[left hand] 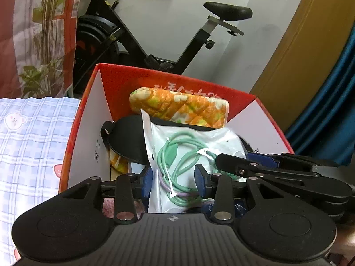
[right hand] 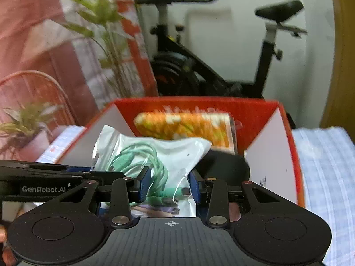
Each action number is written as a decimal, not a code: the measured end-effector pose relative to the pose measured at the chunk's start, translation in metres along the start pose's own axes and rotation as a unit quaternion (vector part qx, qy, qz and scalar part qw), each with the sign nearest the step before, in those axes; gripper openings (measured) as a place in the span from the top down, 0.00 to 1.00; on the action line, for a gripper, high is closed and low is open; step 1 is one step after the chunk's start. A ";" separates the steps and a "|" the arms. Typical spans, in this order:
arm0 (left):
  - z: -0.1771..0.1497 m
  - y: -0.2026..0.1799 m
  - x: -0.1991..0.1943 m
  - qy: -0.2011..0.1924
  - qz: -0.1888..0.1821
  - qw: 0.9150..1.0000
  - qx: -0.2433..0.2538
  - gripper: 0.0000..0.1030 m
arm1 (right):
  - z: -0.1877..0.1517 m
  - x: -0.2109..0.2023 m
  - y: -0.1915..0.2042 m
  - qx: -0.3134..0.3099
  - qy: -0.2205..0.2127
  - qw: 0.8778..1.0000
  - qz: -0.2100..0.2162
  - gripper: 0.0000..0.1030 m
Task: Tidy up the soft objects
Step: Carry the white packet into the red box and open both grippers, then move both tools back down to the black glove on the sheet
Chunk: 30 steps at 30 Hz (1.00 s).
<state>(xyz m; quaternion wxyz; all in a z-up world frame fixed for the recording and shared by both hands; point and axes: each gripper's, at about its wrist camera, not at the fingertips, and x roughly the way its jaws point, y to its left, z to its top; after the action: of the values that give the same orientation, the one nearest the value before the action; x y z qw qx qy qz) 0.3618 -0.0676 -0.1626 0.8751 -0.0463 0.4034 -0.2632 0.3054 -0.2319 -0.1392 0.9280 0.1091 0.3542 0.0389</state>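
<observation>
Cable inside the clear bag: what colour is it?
Mint green cable, with a lilac strand low down; sharpest in the left wrist view.

Matte black claws with blue pads on both hands

Left claw (left hand: 174, 181) and right claw (right hand: 169, 185) each have a ribbed black base, two round discs, silver rivets and linkage arms; white "GenRobot.AI" lettering on one side, bit of fingertip skin (right hand: 2, 236) showing

A bed covered in a pale blue checked sheet with small bear prints (left hand: 28, 137) carries an open red-and-white cardboard box (left hand: 86, 133).
</observation>
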 end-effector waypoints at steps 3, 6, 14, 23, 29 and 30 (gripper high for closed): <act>-0.001 0.005 -0.001 0.002 0.013 1.000 -0.006 0.57 | -0.001 0.012 0.003 -0.008 0.022 1.000 -0.009 0.66; -0.001 0.008 -0.006 -0.003 0.018 1.000 -0.005 0.53 | 0.000 0.020 0.003 -0.022 0.046 0.999 -0.018 0.67; 0.000 -0.007 -0.015 -0.015 0.040 0.999 0.025 0.40 | 0.004 0.028 0.004 -0.037 0.077 0.996 -0.033 0.67; 0.000 -0.013 -0.045 -0.045 0.084 0.994 0.056 0.12 | 0.000 0.003 -0.001 -0.026 0.043 0.996 -0.071 0.58; -0.002 -0.011 -0.069 -0.057 0.105 0.991 0.055 0.03 | 0.000 -0.030 -0.005 -0.018 0.003 0.996 -0.085 0.23; -0.003 -0.011 -0.073 -0.059 0.104 0.991 0.056 0.02 | -0.001 -0.034 -0.004 -0.019 -0.001 0.996 -0.086 0.20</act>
<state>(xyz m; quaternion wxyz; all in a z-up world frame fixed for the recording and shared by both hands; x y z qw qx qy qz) 0.3153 -0.0402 -0.1116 0.9213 0.0295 0.3382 -0.1899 0.2797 -0.2409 -0.1189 0.9302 0.0603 0.3605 -0.0340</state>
